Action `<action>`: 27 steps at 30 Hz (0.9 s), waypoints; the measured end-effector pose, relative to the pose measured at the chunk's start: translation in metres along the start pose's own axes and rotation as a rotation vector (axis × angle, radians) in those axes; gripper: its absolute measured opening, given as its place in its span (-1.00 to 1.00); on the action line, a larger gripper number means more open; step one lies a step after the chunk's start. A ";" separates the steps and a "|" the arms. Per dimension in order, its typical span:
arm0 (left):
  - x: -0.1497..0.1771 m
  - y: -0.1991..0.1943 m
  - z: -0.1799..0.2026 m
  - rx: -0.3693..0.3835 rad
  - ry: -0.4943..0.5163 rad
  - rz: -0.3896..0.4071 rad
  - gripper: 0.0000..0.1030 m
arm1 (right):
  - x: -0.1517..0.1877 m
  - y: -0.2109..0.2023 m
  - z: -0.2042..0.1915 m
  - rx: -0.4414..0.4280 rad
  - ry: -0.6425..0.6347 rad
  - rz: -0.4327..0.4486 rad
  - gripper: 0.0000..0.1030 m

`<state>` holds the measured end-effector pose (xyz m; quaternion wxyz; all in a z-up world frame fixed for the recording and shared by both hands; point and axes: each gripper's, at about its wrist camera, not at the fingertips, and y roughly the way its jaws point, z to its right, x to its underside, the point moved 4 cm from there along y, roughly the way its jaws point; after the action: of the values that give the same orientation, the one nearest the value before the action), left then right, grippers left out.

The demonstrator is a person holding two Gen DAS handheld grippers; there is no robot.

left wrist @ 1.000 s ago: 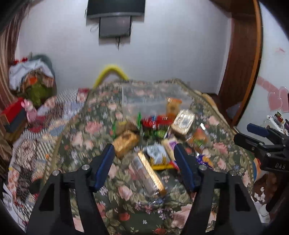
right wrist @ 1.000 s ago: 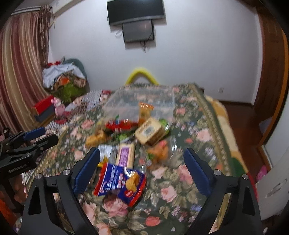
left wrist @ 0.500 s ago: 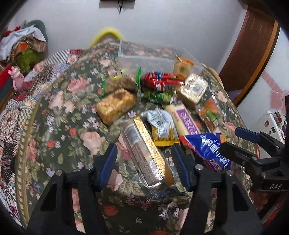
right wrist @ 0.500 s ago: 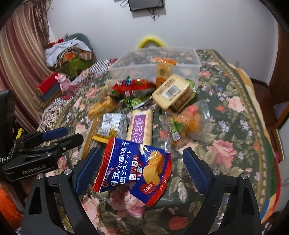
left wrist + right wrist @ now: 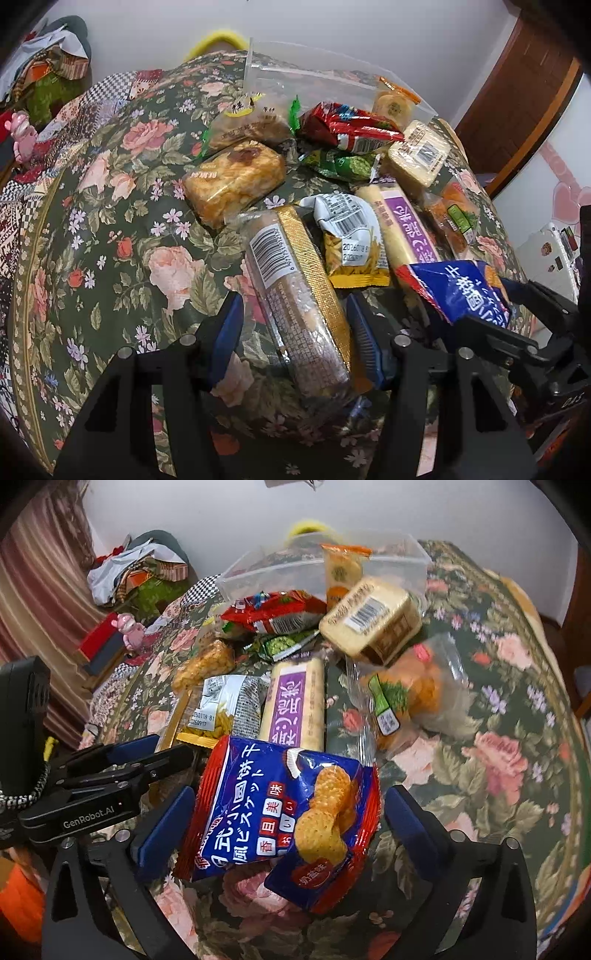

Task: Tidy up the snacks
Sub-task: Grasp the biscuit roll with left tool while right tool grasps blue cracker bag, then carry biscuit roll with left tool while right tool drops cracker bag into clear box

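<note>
1. 2 grippers point down at a heap of snacks on a flower-patterned cloth (image 5: 122, 236); what lies under the cloth cannot be told
2. Left gripper (image 5: 295, 339): its jaws are closing around the near end of a long clear-wrapped biscuit pack (image 5: 295, 295) with a gold strip, which lies flat between them; the blue pads (image 5: 227, 336) do not yet press on it
3. Right gripper (image 5: 284, 823): its jaws are opening, standing wide on either side of a blue cracker bag (image 5: 273, 812), which lies between them with gaps on both sides
4. Just beyond lie a silver-and-yellow packet (image 5: 351, 236) and a purple-labelled bar (image 5: 295, 705), side by side
5. Farther out: a clear bag of orange snacks (image 5: 406, 694), a green packet (image 5: 340, 164), a red packet (image 5: 347, 123), a golden pastry pack (image 5: 232, 181) and a pale biscuit block (image 5: 369, 620)
6. At the far end stands a clear plastic container (image 5: 391, 557), with an orange-topped cracker pack (image 5: 341, 572) propped against it
</note>
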<state>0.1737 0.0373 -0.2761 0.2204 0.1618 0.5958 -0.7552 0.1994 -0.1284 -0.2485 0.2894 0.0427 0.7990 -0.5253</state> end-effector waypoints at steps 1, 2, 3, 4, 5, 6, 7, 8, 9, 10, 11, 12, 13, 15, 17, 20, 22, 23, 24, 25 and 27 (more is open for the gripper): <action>0.000 0.003 -0.001 0.008 -0.008 -0.007 0.13 | 0.001 0.001 0.002 -0.012 0.015 -0.007 1.00; -0.001 0.006 -0.002 0.014 -0.019 -0.016 0.13 | 0.002 0.002 0.004 -0.020 0.026 -0.011 1.00; -0.002 0.010 -0.002 0.016 -0.024 -0.022 0.13 | 0.002 0.003 0.005 -0.026 0.036 -0.016 0.99; -0.002 0.013 -0.001 0.008 -0.024 -0.024 0.12 | 0.004 0.003 0.008 -0.029 0.044 -0.016 0.99; -0.003 0.015 0.001 -0.003 -0.015 -0.019 0.12 | 0.005 0.002 0.008 -0.030 0.042 -0.016 0.99; -0.003 0.016 0.003 -0.020 0.001 -0.010 0.09 | 0.005 0.002 0.008 -0.028 0.034 -0.017 0.99; -0.004 0.018 0.005 -0.034 0.013 -0.005 0.05 | 0.006 0.000 0.006 -0.027 0.030 -0.014 0.97; -0.003 0.018 0.006 -0.042 0.020 0.000 0.02 | 0.006 -0.001 0.006 -0.025 0.027 -0.010 0.96; -0.004 0.019 0.007 -0.053 0.025 0.006 -0.04 | 0.006 -0.001 0.005 -0.028 0.025 -0.011 0.94; -0.004 0.019 0.007 -0.059 0.026 0.008 -0.08 | 0.006 -0.002 0.004 -0.037 0.025 -0.009 0.83; -0.004 0.019 0.006 -0.063 0.023 0.010 -0.11 | 0.006 -0.002 0.004 -0.036 0.026 -0.009 0.81; -0.004 0.018 0.005 -0.065 0.021 0.011 -0.18 | 0.006 -0.003 0.005 -0.037 0.025 -0.004 0.78; -0.003 0.017 0.003 -0.071 0.017 0.012 -0.25 | 0.006 -0.003 0.003 -0.038 0.026 0.001 0.72; -0.003 0.015 -0.001 -0.077 0.012 0.009 -0.28 | 0.005 -0.006 0.006 -0.044 0.031 0.008 0.60; -0.001 0.012 -0.003 -0.081 0.008 0.008 -0.29 | 0.004 -0.008 0.010 -0.057 0.048 0.012 0.49; 0.001 0.007 -0.006 -0.087 0.003 0.003 -0.30 | 0.004 -0.009 0.013 -0.075 0.078 0.011 0.42; 0.004 0.003 -0.007 -0.090 0.002 0.005 -0.30 | 0.005 -0.012 0.012 -0.072 0.073 0.016 0.36; 0.004 0.001 -0.007 -0.093 0.003 0.007 -0.30 | 0.005 -0.013 0.010 -0.068 0.067 0.019 0.34; 0.005 -0.002 -0.007 -0.095 0.002 0.008 -0.31 | 0.005 -0.015 0.008 -0.063 0.060 0.023 0.32; 0.006 -0.005 -0.008 -0.095 -0.001 0.008 -0.31 | 0.005 -0.016 0.007 -0.057 0.051 0.026 0.29; 0.007 -0.009 -0.010 -0.093 -0.004 0.010 -0.31 | 0.004 -0.019 0.007 -0.045 0.042 0.035 0.25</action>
<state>0.1629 0.0478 -0.2742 0.2326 0.1531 0.6290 -0.7258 0.1920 -0.1440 -0.2367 0.2825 0.0612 0.8157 -0.5011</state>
